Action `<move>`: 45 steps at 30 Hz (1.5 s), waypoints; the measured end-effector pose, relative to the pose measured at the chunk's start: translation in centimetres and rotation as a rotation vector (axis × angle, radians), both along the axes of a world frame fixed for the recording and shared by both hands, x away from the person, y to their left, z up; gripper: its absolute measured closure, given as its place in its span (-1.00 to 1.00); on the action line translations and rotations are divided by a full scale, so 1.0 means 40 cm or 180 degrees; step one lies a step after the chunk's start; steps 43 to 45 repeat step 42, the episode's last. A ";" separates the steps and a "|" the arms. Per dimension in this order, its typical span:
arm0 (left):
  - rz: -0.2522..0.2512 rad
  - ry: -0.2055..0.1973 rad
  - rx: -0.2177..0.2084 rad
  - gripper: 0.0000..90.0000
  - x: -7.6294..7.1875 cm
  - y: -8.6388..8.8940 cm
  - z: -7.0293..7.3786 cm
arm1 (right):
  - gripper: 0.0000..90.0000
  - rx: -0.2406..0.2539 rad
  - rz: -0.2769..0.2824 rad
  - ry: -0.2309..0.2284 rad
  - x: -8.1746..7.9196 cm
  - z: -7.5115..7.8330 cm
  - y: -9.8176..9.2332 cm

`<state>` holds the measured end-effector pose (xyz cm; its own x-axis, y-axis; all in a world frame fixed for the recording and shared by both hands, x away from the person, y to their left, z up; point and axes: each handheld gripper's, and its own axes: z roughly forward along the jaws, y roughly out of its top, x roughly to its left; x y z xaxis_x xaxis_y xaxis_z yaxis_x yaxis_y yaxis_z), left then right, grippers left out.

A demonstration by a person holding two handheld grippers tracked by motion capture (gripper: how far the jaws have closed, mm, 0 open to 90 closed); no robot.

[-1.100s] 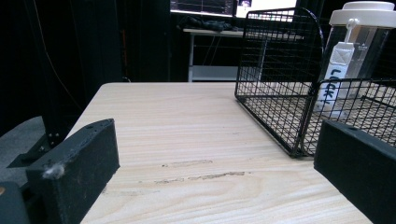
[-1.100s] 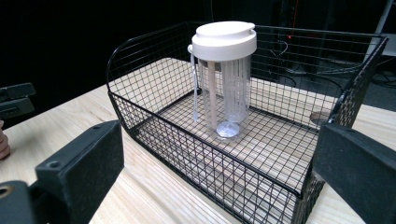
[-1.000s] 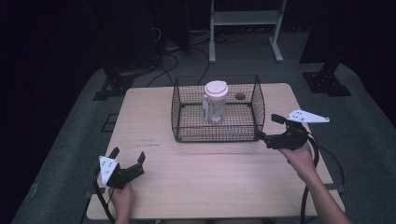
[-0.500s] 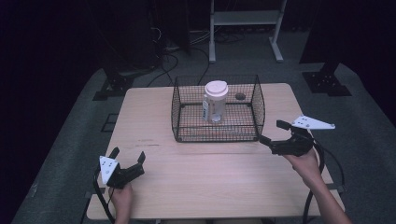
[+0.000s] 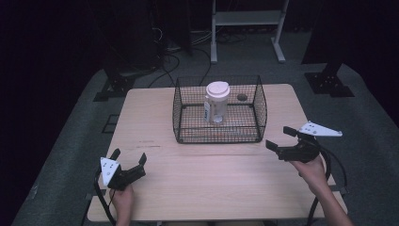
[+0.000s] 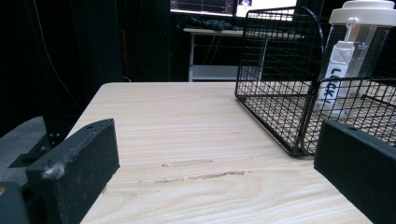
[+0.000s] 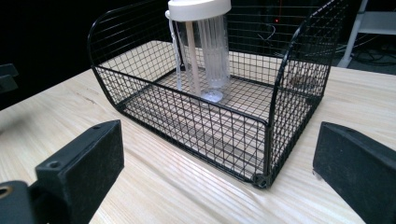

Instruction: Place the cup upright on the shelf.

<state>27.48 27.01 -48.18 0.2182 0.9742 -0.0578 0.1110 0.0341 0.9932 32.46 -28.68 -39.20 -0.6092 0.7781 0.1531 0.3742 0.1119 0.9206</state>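
Observation:
A black wire basket [image 5: 256, 113] [image 6: 280, 98] [image 7: 280, 107] stands on the far middle of the wooden table [image 5: 211, 174]. Inside it a clear bottle with a white lid [image 5: 216, 102] [image 6: 350, 51] [image 7: 208, 46] stands upright. My left gripper [image 5: 129, 160] rests near the table's front left corner, open and holding nothing, well short of the basket. My right gripper [image 5: 281, 137] hovers off the basket's front right corner, jaws open and empty, pointing left toward it.
A small dark round object [image 5: 242, 97] lies at the basket's back right. A white metal stand [image 5: 244, 19] and cables sit on the floor beyond the table. Dark equipment feet [image 5: 329, 84] flank the table.
My right gripper has drawn back from the basket's right side toward the front right of the table. The left gripper has stayed put.

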 end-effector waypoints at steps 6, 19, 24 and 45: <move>0.0004 -0.0001 -0.0007 -1.00 0.000 0.000 0.000 | -0.97 0.0015 -0.0041 0.0007 -0.014 -0.011 -0.017; 0.0004 0.0001 -0.0011 -1.00 0.000 0.001 0.000 | -0.97 0.0051 -0.0097 0.0054 -0.042 -0.043 -0.041; 0.0004 0.0001 -0.0017 -1.00 0.000 0.002 0.000 | -0.97 0.0051 -0.0112 0.0060 -0.050 -0.052 -0.046; -0.0010 0.0010 -0.0036 -1.00 0.001 0.003 -0.001 | -0.97 0.0133 -0.0136 0.0063 -0.094 -0.082 -0.056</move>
